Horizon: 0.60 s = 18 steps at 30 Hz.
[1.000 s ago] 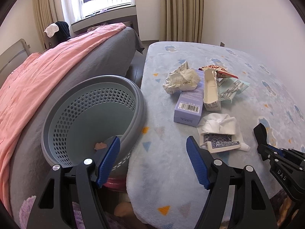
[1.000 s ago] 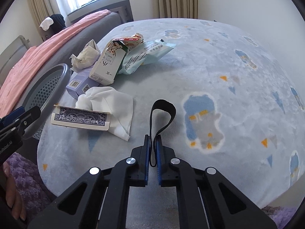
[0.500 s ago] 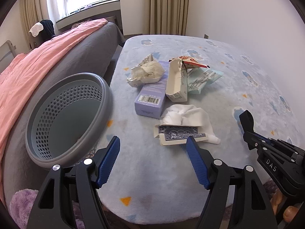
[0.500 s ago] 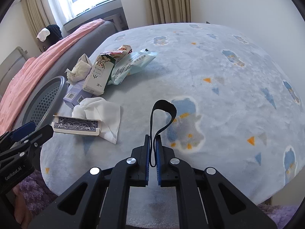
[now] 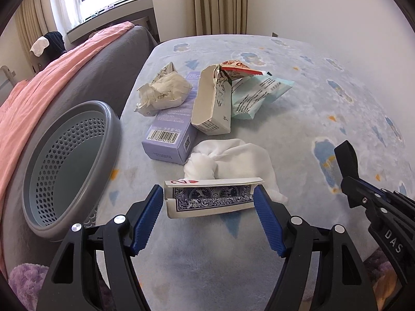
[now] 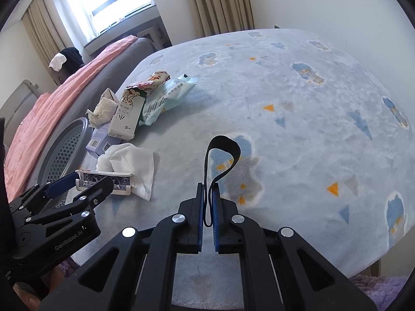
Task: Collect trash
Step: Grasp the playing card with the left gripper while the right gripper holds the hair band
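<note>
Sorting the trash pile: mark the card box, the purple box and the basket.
card box (image 5: 212,198), left wrist view, patterned blue face
purple box (image 5: 170,132), left wrist view, barcode side
basket (image 5: 109,119), left wrist view, grey rim

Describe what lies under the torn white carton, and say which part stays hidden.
The white carton rests on the purple box, with the mint wrapper beside it. The box's far end is covered.

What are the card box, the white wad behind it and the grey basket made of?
Card box: printed paperboard by the look, with folded flaps and scuffed print. White wad: soft tissue or thin cloth; the frames don't settle which. Grey basket: moulded plastic, matte, with a thick smooth rim and evenly perforated walls.
</note>
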Motion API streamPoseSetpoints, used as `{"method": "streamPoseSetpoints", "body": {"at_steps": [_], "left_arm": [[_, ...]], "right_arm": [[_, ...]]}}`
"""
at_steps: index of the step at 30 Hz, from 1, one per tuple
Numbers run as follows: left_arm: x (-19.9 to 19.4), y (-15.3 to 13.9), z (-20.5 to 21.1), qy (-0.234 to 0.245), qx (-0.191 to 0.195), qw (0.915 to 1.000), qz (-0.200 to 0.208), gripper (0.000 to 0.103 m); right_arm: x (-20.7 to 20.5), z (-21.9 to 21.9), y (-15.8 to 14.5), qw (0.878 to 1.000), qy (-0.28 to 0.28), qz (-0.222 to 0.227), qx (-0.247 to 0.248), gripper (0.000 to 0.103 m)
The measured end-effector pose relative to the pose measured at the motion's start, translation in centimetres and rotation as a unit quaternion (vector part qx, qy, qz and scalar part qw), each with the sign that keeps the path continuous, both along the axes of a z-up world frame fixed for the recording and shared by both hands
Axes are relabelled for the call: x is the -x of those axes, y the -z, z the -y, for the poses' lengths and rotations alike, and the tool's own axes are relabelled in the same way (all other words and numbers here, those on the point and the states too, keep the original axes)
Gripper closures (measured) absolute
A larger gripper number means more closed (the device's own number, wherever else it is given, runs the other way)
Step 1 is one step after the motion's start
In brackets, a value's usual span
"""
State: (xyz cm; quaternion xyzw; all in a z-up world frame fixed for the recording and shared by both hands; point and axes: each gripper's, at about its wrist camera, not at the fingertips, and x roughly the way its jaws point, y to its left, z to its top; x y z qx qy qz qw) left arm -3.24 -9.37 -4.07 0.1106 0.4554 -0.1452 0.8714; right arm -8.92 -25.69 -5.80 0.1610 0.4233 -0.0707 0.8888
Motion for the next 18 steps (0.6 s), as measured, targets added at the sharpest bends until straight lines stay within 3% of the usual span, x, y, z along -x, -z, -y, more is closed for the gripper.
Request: {"method": "streamPoseSetpoints", "body": {"at_steps": [18], "left_arm": [[-0.6, 0.4, -4.3, -0.057, -0.012, 0.9983, -0.007, 0.034]], "right_arm": [[0.0, -0.3, -0.4, 1.000, -0.005, 0.005, -0.004, 0.096]]}}
